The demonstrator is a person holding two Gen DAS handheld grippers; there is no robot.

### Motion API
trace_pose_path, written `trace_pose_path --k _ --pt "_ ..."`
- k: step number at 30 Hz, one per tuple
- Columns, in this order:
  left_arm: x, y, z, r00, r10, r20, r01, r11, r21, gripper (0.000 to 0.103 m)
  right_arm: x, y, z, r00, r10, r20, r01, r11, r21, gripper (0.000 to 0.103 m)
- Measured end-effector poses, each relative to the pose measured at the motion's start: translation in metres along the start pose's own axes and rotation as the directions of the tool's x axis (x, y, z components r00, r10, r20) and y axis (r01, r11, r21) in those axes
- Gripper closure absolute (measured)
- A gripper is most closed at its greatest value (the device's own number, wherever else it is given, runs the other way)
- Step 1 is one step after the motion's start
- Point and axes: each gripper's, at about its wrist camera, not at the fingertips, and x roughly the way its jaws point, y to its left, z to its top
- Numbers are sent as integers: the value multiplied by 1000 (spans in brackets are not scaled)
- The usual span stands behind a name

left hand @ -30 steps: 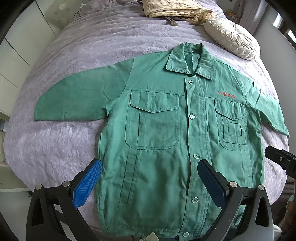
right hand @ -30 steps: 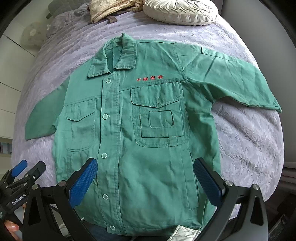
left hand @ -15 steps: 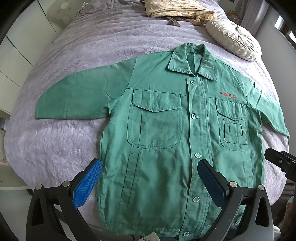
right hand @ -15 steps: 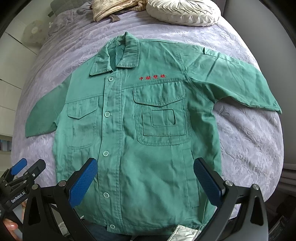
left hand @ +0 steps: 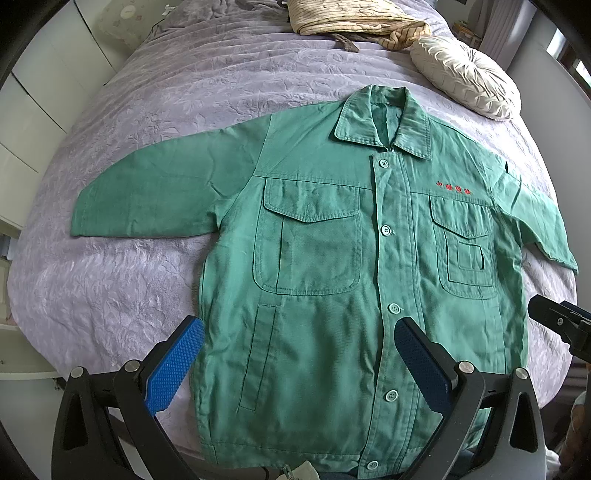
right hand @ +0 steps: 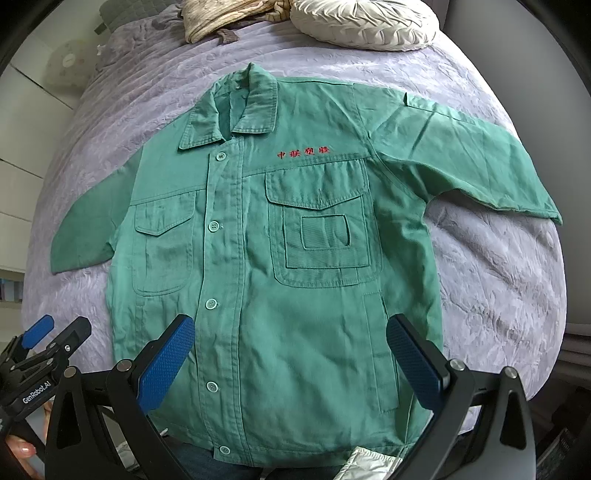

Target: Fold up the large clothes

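The green jacket (left hand: 332, 280) is a matt woven cloth, twill-like and lightly creased, with stitched seams, glossy plastic buttons and red embroidered thread on the chest. Beneath the jacket, the lilac bedspread (left hand: 155, 155) is a soft crinkled fabric with a faint embossed leaf pattern and slight sheen. Beyond the jacket's collar, the round cream cushion (right hand: 364, 22) is pleated satin-like cloth, and beside it the beige blanket (left hand: 354, 18) looks loosely knitted. The left gripper (left hand: 295, 362) and right gripper (right hand: 290, 362) are matt black plastic with metal screws and dimpled blue rubbery pads (right hand: 166, 365).
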Motion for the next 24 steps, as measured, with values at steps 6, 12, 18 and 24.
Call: trace_pose_path --k 6,12,18,24 --pt "0 0 0 1000 3 -7 -3 1000 1 0 0 -2 -2 1000 2 -1 -2 1000 4 0" --pt "0 1 -1 1000 -2 -7 2 1000 -1 0 1 -2 -2 1000 2 -2 -2 1000 4 0" --pt "0 0 0 1000 -6 -6 6 1000 -1 0 1 -2 -2 1000 2 -3 -2 1000 5 0" --pt "0 0 -1 1000 -6 -5 6 1000 0 0 0 -3 -3 1000 3 -3 -3 1000 8 0"
